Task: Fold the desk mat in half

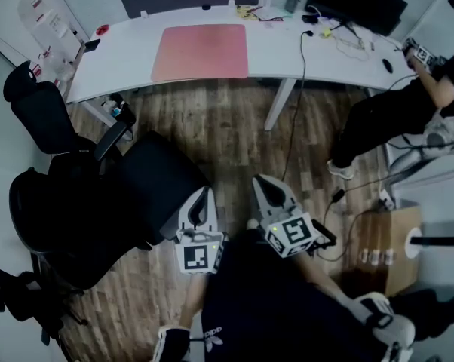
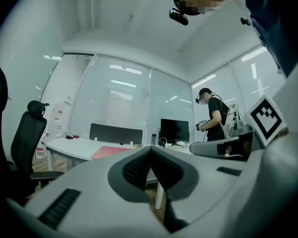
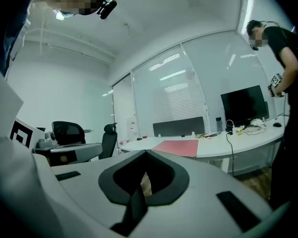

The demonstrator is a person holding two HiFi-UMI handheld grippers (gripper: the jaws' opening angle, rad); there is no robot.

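Well back from the white desk, we held the left gripper and the right gripper side by side over the wood floor. Each had its jaws pressed together with nothing between them. The pink desk mat lay flat and unfolded on the desk, well apart from both grippers. A black office chair stood to our left.

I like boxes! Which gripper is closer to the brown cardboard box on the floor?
Right. The right gripper is left of the cardboard box; the left gripper is farther left, beside the black chair.
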